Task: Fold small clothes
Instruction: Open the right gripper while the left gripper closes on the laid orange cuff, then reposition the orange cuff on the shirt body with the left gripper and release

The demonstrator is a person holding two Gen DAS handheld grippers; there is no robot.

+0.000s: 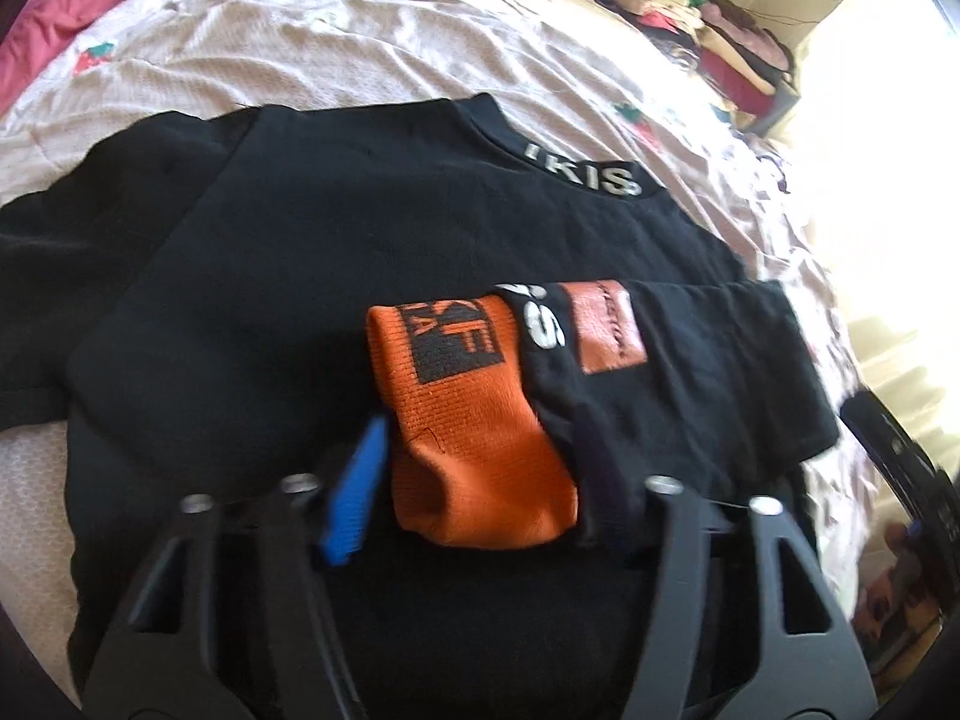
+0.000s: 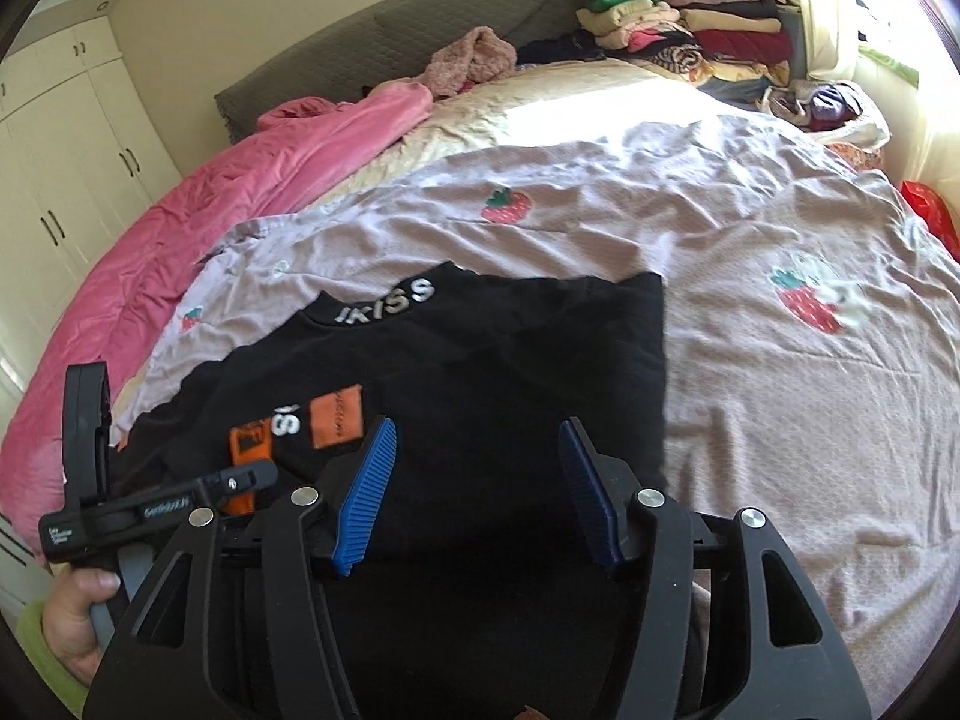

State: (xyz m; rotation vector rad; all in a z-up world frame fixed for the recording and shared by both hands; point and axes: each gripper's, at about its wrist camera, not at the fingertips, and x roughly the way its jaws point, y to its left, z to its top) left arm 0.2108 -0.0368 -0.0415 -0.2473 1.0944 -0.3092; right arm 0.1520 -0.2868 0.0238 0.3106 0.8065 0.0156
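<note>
The black shirt [image 2: 480,372] lies spread flat on the strawberry-print bedspread [image 2: 780,228], its lettered collar [image 2: 387,303] pointing toward the headboard. Left of the shirt, a pink blanket [image 2: 180,228] is bunched along the bed's edge. At the shirt's near left side, the left gripper [image 1: 480,468] is clamped on the orange cuff [image 1: 474,420] of a sleeve folded across the shirt's body, the fabric bunched between its fingers [image 1: 354,498]; the person's hand [image 2: 75,618] grips its handle. Over the shirt's near hem the right gripper [image 2: 480,492] hovers with its blue pads [image 2: 366,492] spread apart, holding nothing. Beyond the shirt, to the far right, stacks of folded clothes [image 2: 684,24] sit by the window.
</note>
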